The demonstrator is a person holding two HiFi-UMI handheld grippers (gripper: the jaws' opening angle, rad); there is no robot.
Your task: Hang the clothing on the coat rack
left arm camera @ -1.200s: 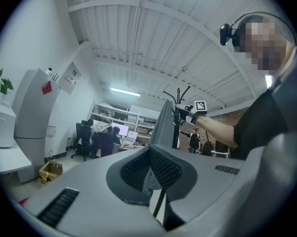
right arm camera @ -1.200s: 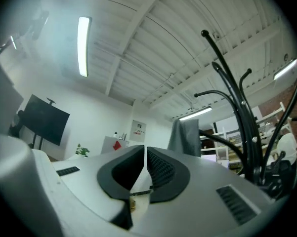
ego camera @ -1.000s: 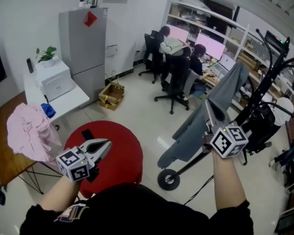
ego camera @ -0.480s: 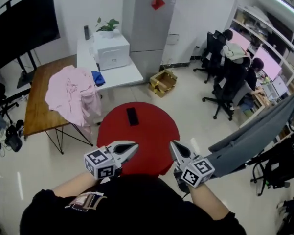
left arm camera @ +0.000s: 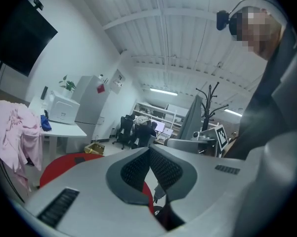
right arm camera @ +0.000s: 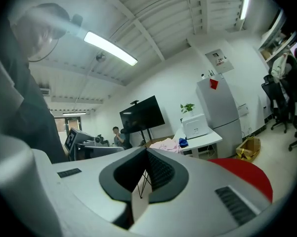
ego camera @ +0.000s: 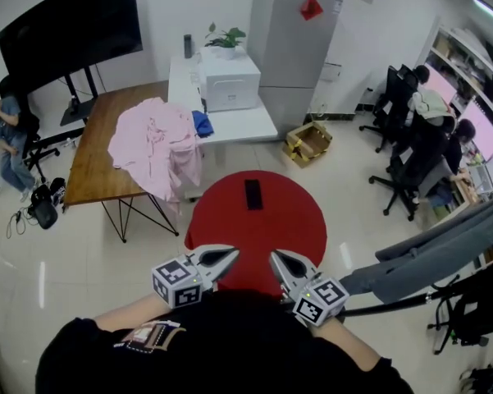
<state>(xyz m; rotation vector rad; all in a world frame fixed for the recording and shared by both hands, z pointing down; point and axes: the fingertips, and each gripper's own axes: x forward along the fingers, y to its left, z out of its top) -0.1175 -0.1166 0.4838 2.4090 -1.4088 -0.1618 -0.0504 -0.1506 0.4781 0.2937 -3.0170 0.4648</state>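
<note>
A grey garment (ego camera: pixel 443 249) hangs at the far right of the head view, apart from both grippers. In the left gripper view the same grey garment (left arm camera: pixel 191 116) drapes from the black coat rack (left arm camera: pixel 211 95). A pink garment (ego camera: pixel 156 142) lies heaped on the wooden table (ego camera: pixel 98 167). My left gripper (ego camera: pixel 227 257) and right gripper (ego camera: pixel 277 258) sit side by side close to my body, above the near edge of the round red table (ego camera: pixel 287 224). Both are shut with nothing between the jaws. The pink garment (right arm camera: pixel 168 143) also shows far off in the right gripper view.
A black phone (ego camera: pixel 253 194) lies on the red table. Behind stand a white desk (ego camera: pixel 238 121) with a white box, a grey fridge (ego camera: pixel 291 48) and a cardboard box (ego camera: pixel 308 142). People sit at desks on the right and one at the far left.
The head view swung left, away from the coat rack. My right gripper let go of the grey garment, shut, and came back beside the left one over the red table.
</note>
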